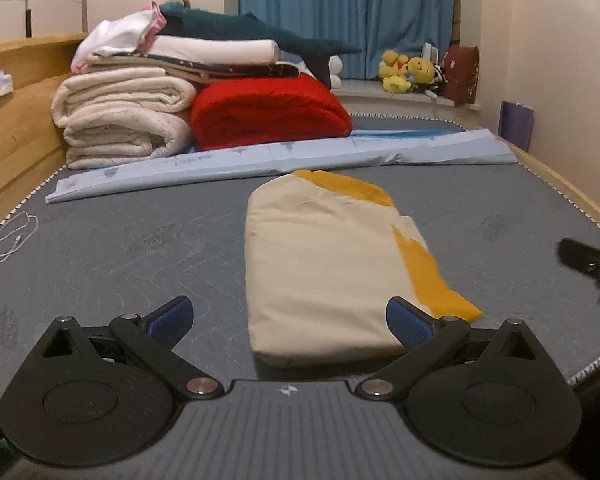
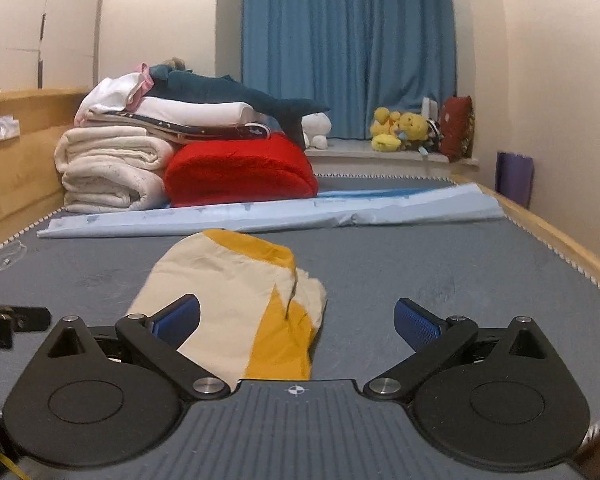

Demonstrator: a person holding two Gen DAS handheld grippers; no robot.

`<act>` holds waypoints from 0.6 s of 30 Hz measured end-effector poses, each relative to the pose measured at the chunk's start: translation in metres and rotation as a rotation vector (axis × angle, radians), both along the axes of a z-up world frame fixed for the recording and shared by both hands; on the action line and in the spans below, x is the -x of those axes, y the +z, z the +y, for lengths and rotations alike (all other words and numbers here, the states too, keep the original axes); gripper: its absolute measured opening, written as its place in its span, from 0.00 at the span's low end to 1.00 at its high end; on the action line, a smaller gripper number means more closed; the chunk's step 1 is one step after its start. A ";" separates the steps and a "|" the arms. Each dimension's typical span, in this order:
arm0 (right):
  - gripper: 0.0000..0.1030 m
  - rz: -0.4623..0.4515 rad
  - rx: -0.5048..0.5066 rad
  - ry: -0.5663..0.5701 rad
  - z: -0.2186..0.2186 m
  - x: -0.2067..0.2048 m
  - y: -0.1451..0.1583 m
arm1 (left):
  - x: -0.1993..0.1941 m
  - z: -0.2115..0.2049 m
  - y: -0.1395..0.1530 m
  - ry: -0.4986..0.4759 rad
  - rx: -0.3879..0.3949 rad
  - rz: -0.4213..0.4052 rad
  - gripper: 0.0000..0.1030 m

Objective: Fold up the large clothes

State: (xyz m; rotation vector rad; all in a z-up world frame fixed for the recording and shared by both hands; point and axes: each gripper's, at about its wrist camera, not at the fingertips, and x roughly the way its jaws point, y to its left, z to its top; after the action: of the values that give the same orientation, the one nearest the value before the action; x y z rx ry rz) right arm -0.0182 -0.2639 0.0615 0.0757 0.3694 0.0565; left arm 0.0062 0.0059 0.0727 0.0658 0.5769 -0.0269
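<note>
**A:** Starting nearest: left gripper point(image 1: 290, 320) has its blue fingers point(image 1: 172, 314) spread wide, holding nothing. Right gripper point(image 2: 298, 320), same deal, wide apart and bare. Both hang low over the grey mattress point(image 1: 120, 248).

**B:** And the garment point(image 1: 324, 272)?

**A:** Folded into a long bundle, lying flat on the mattress roughly mid-bed. Long axis runs away from the cameras toward the curtain point(image 1: 344, 16). In the left view its near end sits between the fingers; in the right view it's left of centre, partly behind the left finger.

**B:** Looks?

**A:** Cream fabric with mustard-yellow panels along the right edge and at the far end. Left side is smooth, the right edge is rumpled with a loose flap.

**B:** Behind it?

**A:** A pale blue sheet point(image 1: 260, 160) stretched across the bed, apart from the garment. Then rolled white quilts point(image 1: 120, 120) beside a red blanket point(image 1: 268, 114), with a shark plush point(image 1: 252, 28) on top of the pile. Yellow plush toys point(image 1: 408, 70) on the sill by the curtain.
</note>
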 end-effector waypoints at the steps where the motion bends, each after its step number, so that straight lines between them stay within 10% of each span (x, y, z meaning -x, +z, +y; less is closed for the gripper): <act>1: 0.99 0.001 -0.014 -0.001 0.001 0.006 0.000 | 0.011 -0.006 0.003 0.007 -0.009 -0.015 1.00; 18: 0.99 0.159 -0.004 0.024 0.042 -0.017 -0.045 | -0.006 -0.007 -0.065 0.076 0.086 0.084 1.00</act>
State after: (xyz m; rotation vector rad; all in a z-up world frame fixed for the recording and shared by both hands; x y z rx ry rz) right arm -0.0015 -0.2215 0.0160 0.0800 0.5294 0.0754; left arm 0.0121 -0.0010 0.0073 -0.0408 0.6616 0.0195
